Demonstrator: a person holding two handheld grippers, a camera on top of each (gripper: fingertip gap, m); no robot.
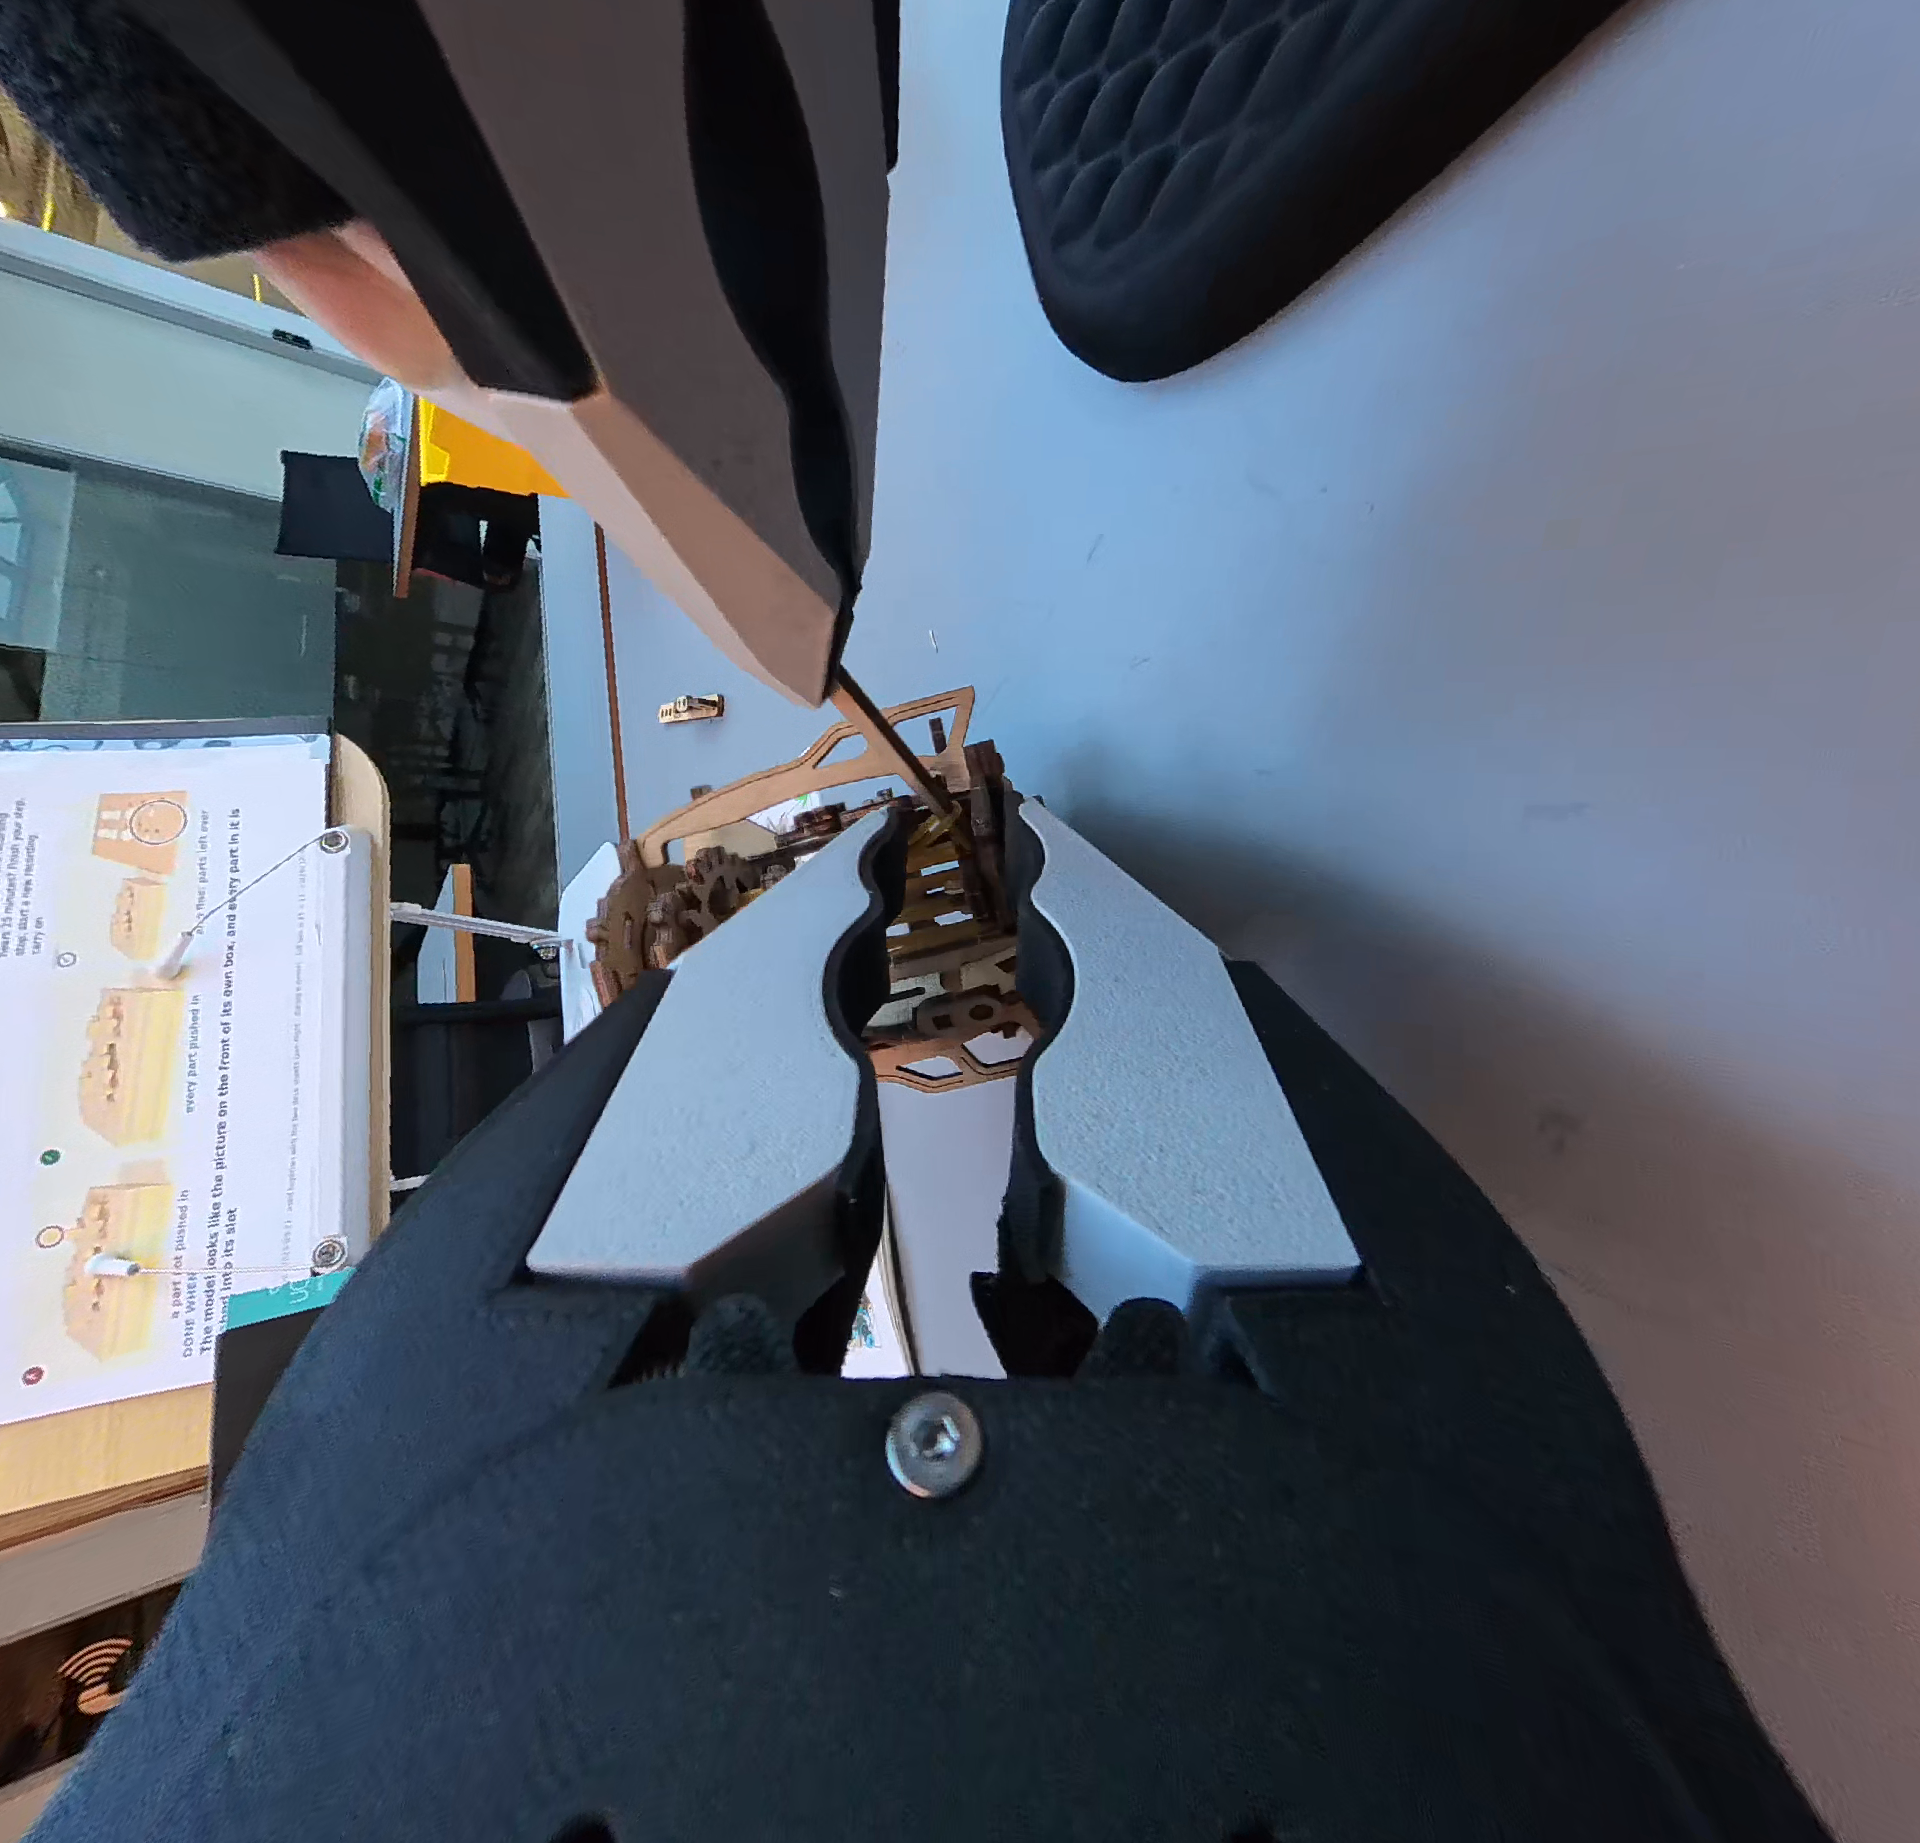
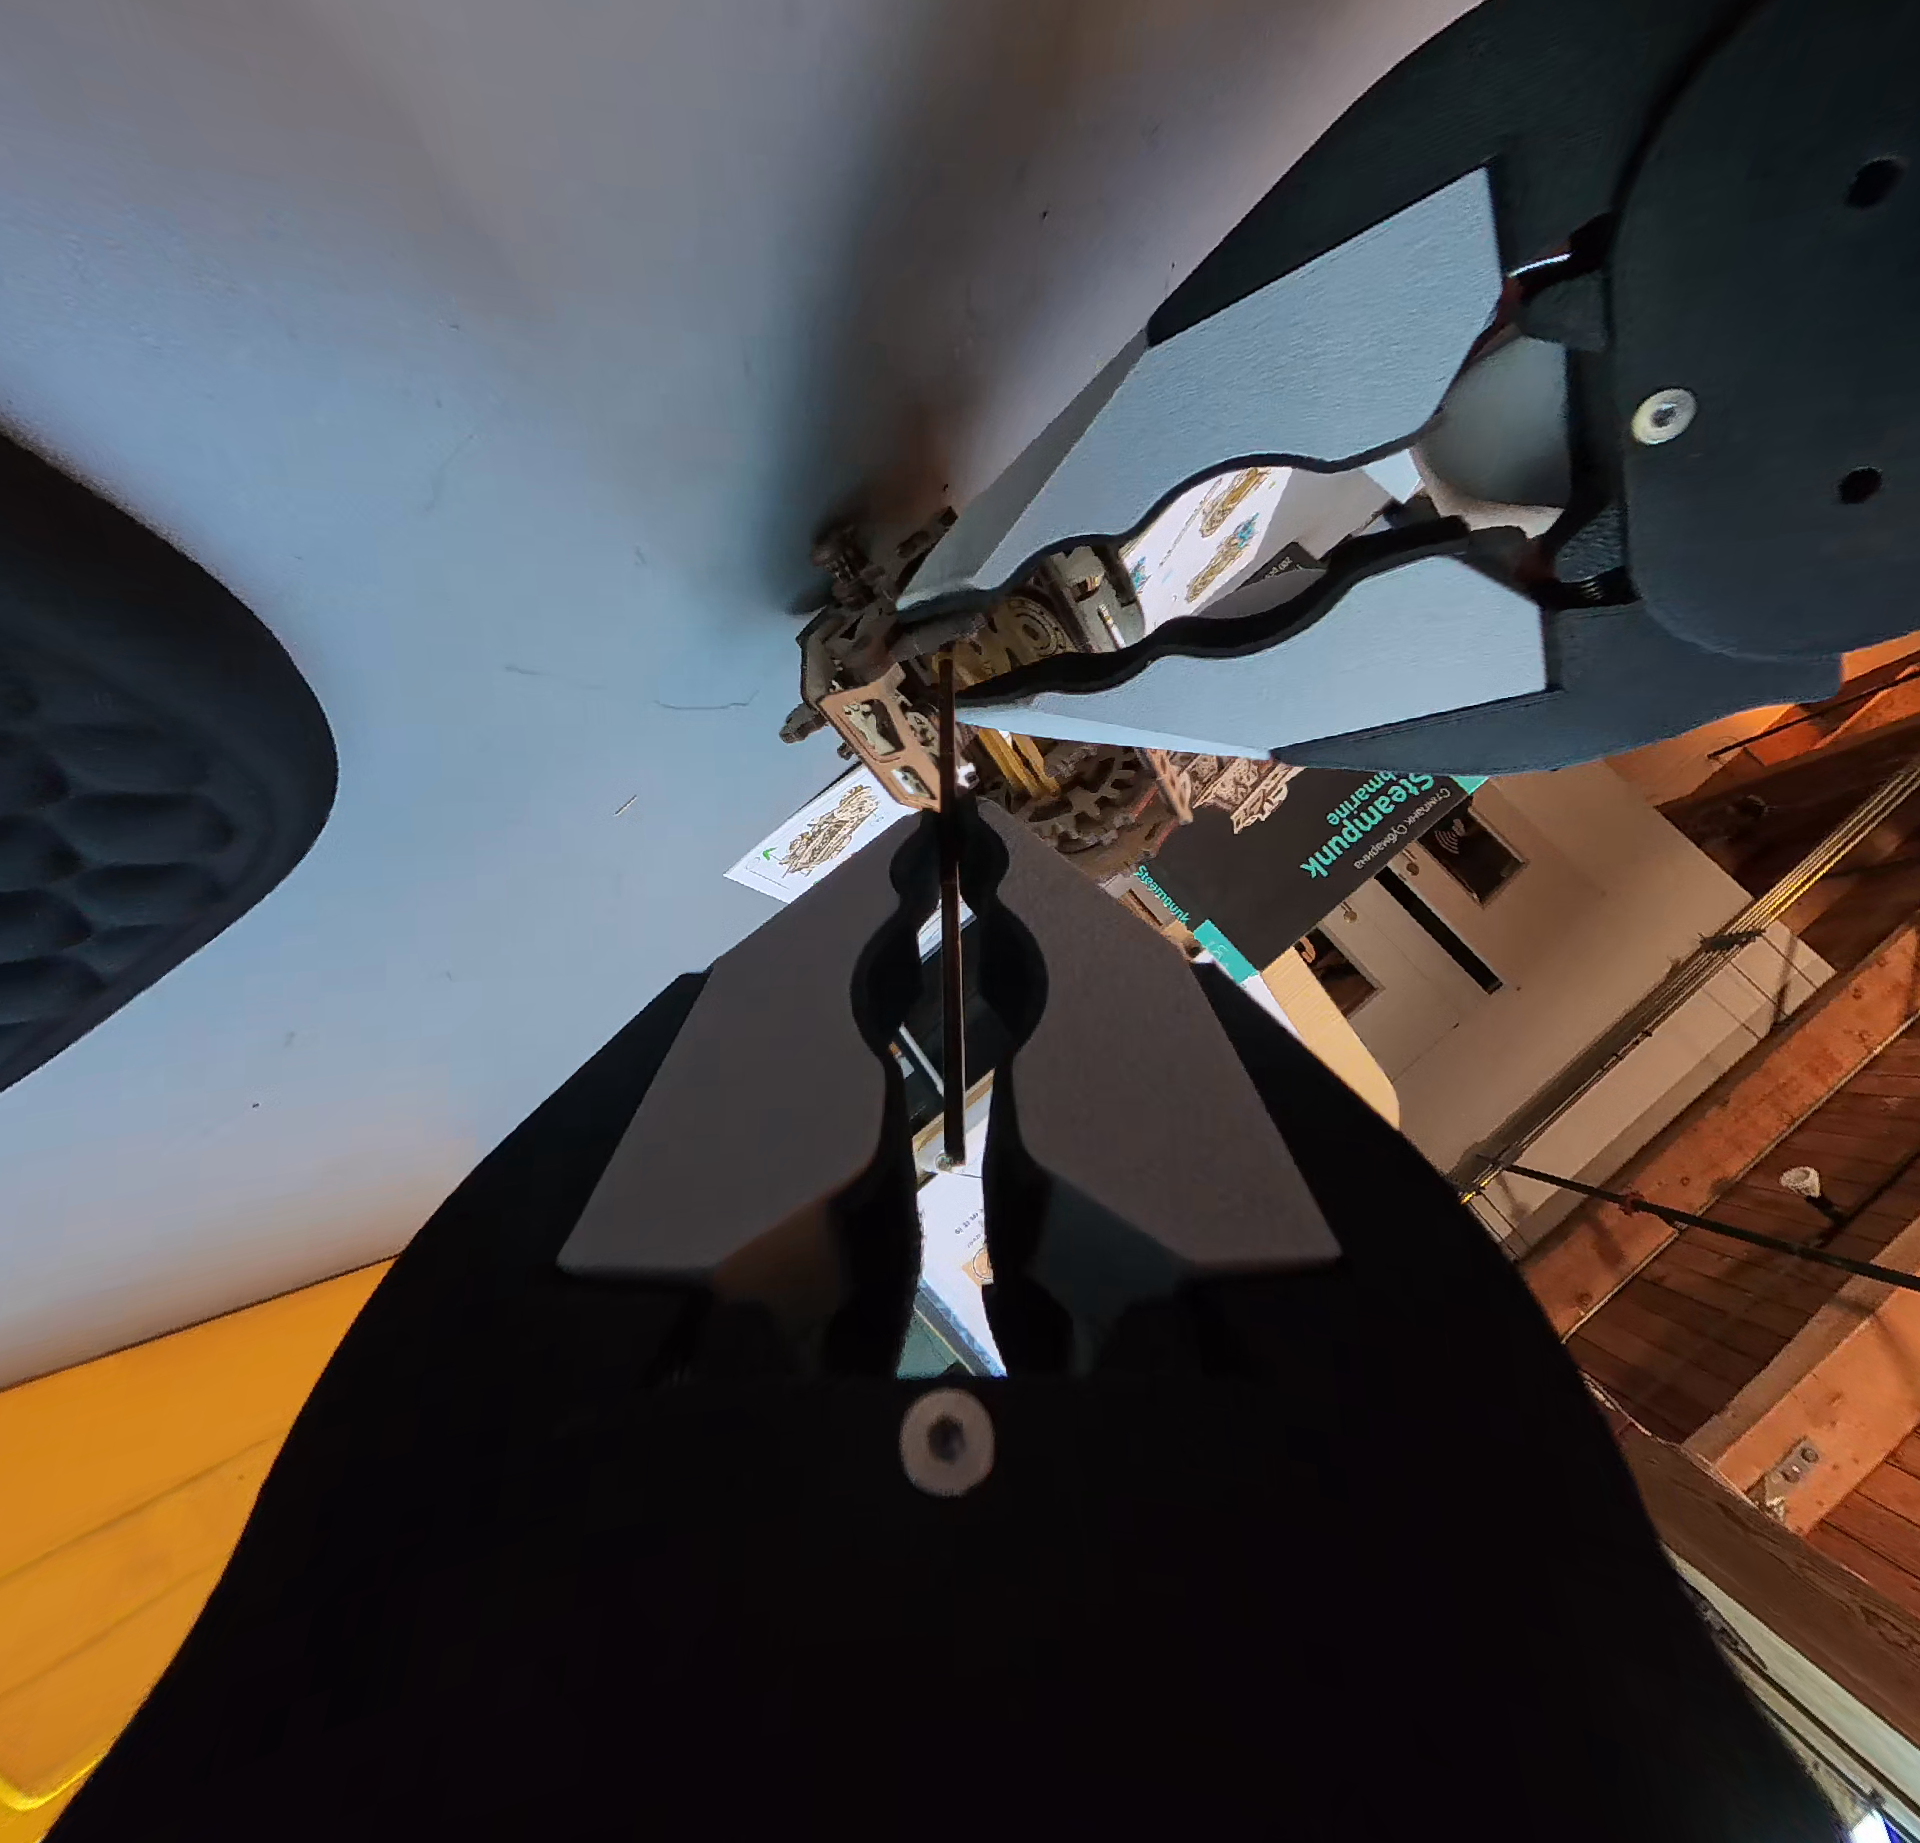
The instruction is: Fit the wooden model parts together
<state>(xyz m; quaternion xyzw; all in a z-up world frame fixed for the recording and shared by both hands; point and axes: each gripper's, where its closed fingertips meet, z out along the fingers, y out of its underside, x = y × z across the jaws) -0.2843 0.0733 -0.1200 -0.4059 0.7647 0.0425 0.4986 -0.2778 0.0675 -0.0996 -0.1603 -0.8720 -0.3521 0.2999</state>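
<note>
The wooden model, a brown frame full of gears and slats, sits between the fingers of my left gripper, which is shut on it and holds it against the white table. My right gripper is shut on a thin dark rod. The rod's far tip touches the top of the model. In the left wrist view the right gripper comes in from the upper left with the rod slanting down into the model. In the right wrist view the left gripper reaches in from the upper right.
A black honeycomb pad lies on the table, also seen in the right wrist view. An instruction sheet is clipped to a wooden board. A small loose wooden part lies nearby. A dark box with teal print stands behind the model. The grippers are tip to tip, or close to it.
</note>
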